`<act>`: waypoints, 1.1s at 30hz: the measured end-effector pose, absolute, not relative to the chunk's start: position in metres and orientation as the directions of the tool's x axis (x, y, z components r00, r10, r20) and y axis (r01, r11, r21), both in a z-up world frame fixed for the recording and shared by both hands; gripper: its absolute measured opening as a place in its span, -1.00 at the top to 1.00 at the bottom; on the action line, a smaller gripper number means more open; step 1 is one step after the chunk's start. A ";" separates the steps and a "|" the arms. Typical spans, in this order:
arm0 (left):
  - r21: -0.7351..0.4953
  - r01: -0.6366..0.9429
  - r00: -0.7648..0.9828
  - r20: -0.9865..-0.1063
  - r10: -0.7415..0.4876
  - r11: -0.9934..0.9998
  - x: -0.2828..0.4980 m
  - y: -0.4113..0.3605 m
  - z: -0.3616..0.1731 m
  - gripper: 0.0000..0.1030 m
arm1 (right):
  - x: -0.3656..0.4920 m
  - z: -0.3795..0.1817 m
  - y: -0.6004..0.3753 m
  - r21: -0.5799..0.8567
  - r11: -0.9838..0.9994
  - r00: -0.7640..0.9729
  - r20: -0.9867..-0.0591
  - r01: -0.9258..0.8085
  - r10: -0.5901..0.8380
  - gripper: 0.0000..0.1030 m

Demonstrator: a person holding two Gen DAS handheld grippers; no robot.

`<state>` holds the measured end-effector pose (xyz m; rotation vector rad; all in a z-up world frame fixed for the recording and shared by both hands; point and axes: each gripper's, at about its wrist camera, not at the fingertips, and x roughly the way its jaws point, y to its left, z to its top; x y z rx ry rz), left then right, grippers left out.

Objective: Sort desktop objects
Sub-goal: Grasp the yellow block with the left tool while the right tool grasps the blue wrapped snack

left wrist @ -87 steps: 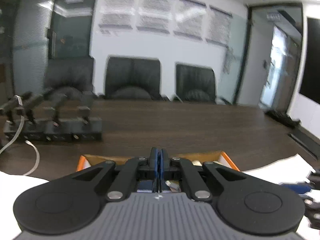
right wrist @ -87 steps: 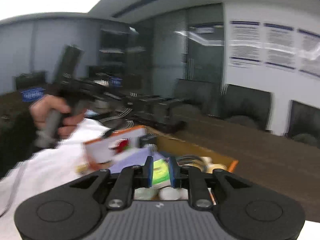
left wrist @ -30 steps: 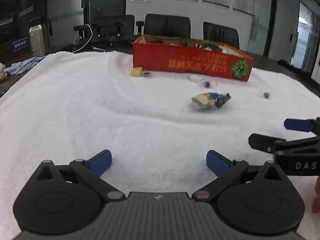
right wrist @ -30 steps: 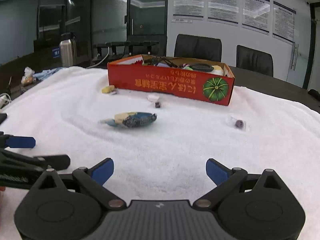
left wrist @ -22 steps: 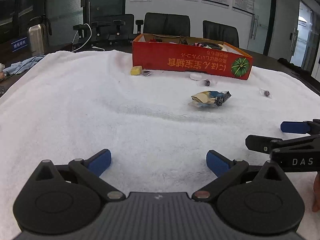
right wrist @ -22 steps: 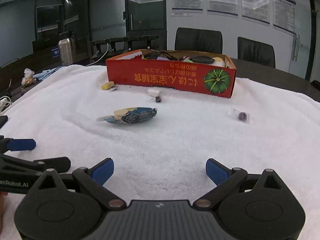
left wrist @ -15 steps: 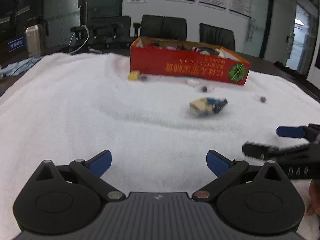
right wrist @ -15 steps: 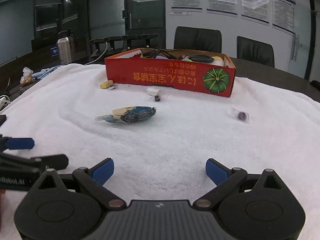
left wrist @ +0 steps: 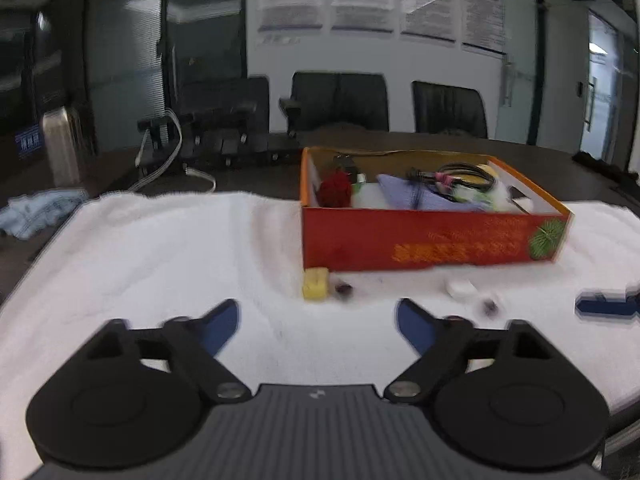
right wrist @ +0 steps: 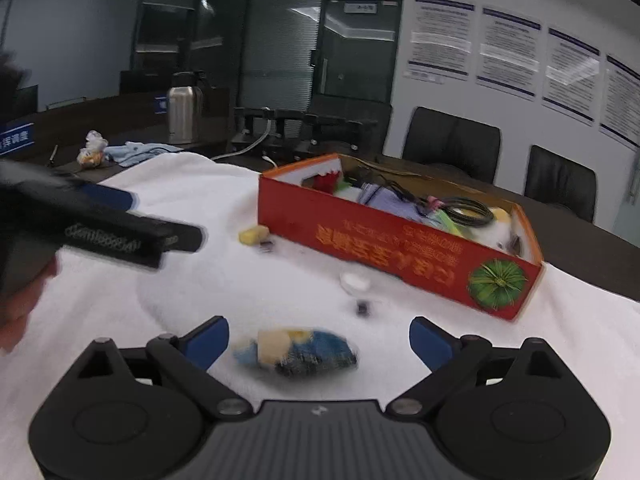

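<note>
Red box (left wrist: 432,236) sits on the white towel (left wrist: 160,248); left gripper (left wrist: 316,320) is wide open; right gripper (right wrist: 318,340) is wide open around a blue wrapper (right wrist: 296,350).

Box (right wrist: 384,236) on towel (right wrist: 208,280); wrapped snack (right wrist: 298,352) lies before it
</note>
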<state>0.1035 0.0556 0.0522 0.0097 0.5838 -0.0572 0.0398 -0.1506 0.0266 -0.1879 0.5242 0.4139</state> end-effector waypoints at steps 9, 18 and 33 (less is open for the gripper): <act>-0.093 0.025 0.762 -0.643 -0.079 0.995 0.192 0.062 0.018 0.39 | 0.067 -0.001 -0.143 -0.042 0.892 0.731 -0.592 -0.450 0.341 0.06; -0.145 0.043 0.759 -0.639 -0.127 0.989 0.186 0.066 0.016 0.78 | 0.061 0.002 -0.155 0.006 0.893 0.742 -0.554 -0.450 0.378 0.99; -0.164 0.163 0.875 -0.433 -0.219 0.973 0.132 0.051 0.131 0.78 | 0.069 0.088 -0.211 0.097 0.912 0.831 -0.383 -0.399 0.404 1.00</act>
